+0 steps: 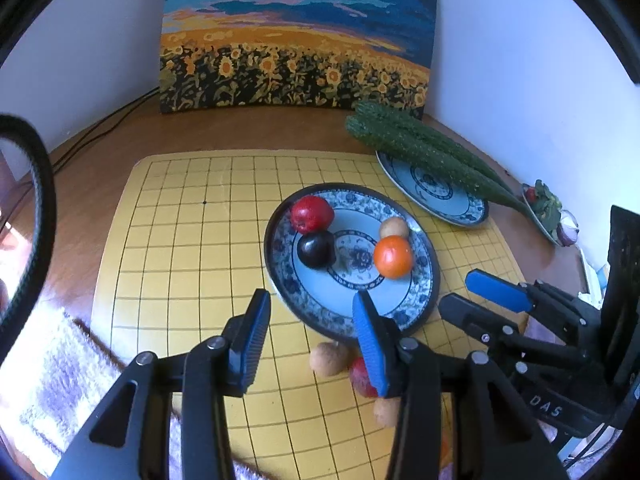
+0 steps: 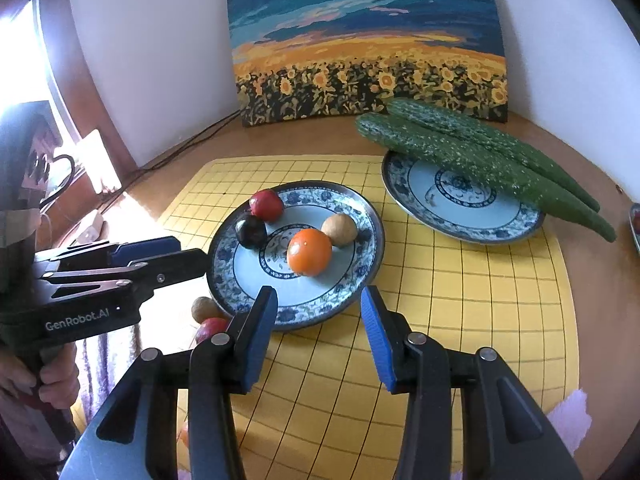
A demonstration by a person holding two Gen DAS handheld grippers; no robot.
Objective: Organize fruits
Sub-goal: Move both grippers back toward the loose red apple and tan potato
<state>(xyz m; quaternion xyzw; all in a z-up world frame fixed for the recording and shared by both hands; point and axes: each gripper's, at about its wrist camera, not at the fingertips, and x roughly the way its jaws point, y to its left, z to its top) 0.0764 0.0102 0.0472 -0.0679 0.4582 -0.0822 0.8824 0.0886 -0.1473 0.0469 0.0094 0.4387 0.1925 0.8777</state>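
A blue-patterned plate [image 1: 416, 300] [image 2: 360, 276] on the yellow grid mat holds a red fruit [image 1: 311, 213] [image 2: 267, 204], a dark plum [image 1: 316, 249] [image 2: 251, 231], an orange [image 1: 393, 256] [image 2: 309, 251] and a small tan fruit [image 1: 394, 227] [image 2: 339, 230]. In front of the plate lie a tan fruit [image 1: 329, 358] [image 2: 204, 309], a red fruit [image 1: 361, 376] [image 2: 212, 327] and another tan fruit [image 1: 386, 411]. My left gripper [image 1: 310, 344] [image 2: 188, 256] is open and empty, above the loose fruits. My right gripper [image 2: 318, 338] [image 1: 460, 296] is open and empty at the plate's near rim.
A second patterned plate [image 1: 460, 208] [image 2: 460, 216] at the back right carries two cucumbers [image 1: 424, 148] [image 2: 480, 156]. A sunflower painting [image 1: 296, 36] [image 2: 368, 40] leans on the wall. A small dish of greens [image 1: 546, 206] sits at the far right. Cables [image 1: 100, 128] run along the left.
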